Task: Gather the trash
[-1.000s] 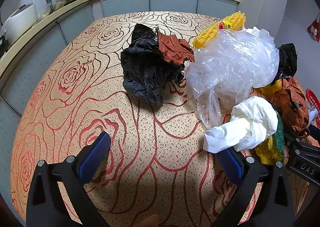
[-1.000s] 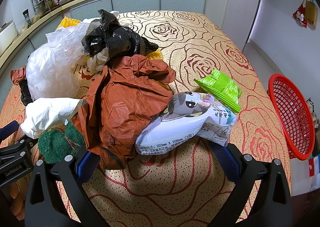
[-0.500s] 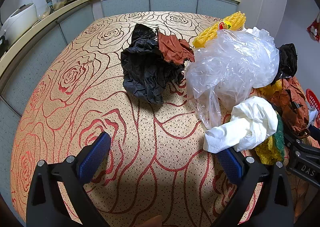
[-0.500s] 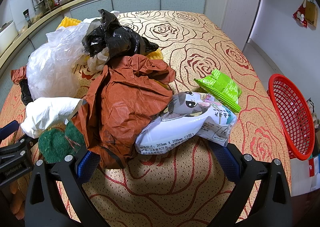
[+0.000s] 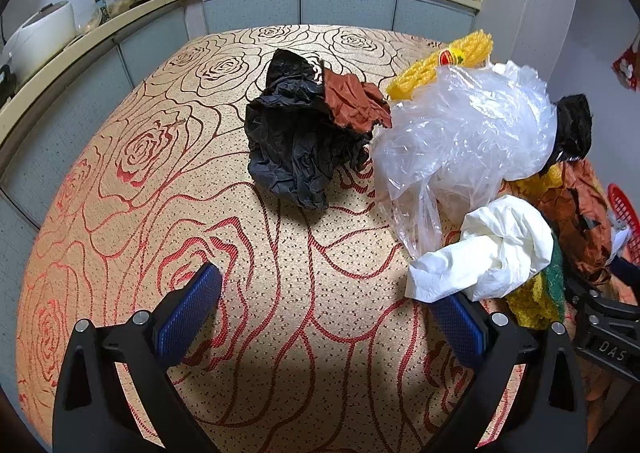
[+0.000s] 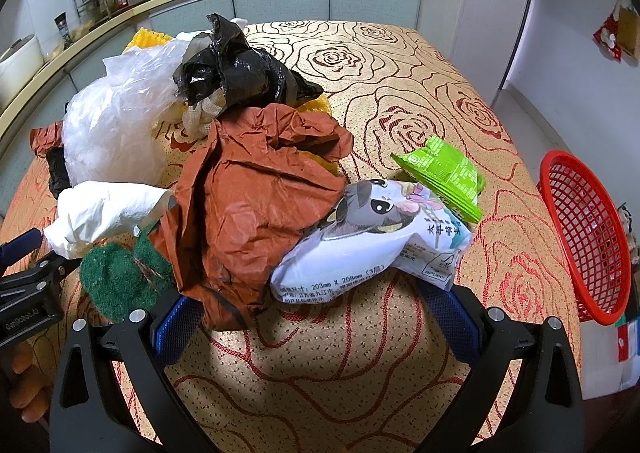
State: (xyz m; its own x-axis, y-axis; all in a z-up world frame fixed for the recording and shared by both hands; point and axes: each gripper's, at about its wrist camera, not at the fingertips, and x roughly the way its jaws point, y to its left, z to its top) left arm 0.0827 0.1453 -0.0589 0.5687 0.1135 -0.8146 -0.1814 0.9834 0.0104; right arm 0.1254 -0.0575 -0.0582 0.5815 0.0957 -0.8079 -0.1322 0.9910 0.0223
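The gold surface with red rose outlines (image 6: pixel 400 101) is carrying a heap of trash, and the red plastic mesh basket (image 6: pixel 580 237) is sitting off its edge at 3 o'clock in the right wrist view. The big crumpled rust-brown paper sheet (image 6: pixel 256 197) is lying at 11 o'clock from the right claw (image 6: pixel 316 313), its long axis running toward 12. The white printed wipes packet (image 6: pixel 368 249) is lying just ahead at 12 o'clock, long axis crossing from 9 to 3, so the right claw looks nearer to it and to the basket. That claw is gaping wide, holding nothing, levelled low along the surface. The left claw (image 5: pixel 320 313) is likewise spread and empty, with the crumpled white paper wad (image 5: pixel 488 253) touching its finger at 2 o'clock.
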